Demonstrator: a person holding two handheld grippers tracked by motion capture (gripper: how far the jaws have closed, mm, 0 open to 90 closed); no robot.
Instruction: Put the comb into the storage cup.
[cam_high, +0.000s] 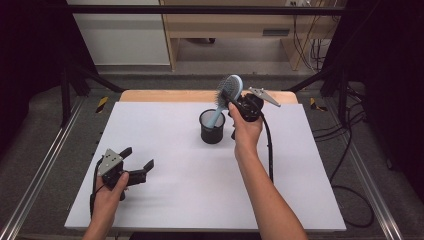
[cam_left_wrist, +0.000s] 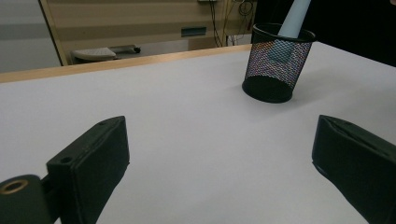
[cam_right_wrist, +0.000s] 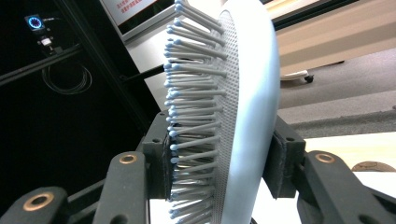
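Note:
A light blue hairbrush (cam_high: 227, 92) stands tilted with its handle down inside a black mesh cup (cam_high: 212, 127) at the middle back of the white table. My right gripper (cam_high: 235, 102) is shut on the brush head, held above and to the right of the cup. In the right gripper view the bristled head (cam_right_wrist: 224, 107) is pinched between the two black pads. My left gripper (cam_high: 137, 162) rests open near the front left of the table, nothing between its jaws. From the left gripper view the cup (cam_left_wrist: 276, 63) stands ahead to the right with the brush handle (cam_left_wrist: 293, 18) inside.
The white table top (cam_high: 165, 150) has a wooden strip (cam_high: 165, 95) along its far edge. Dark frame posts stand at both back corners. A cable (cam_high: 270, 150) trails from the right gripper across the table's right side.

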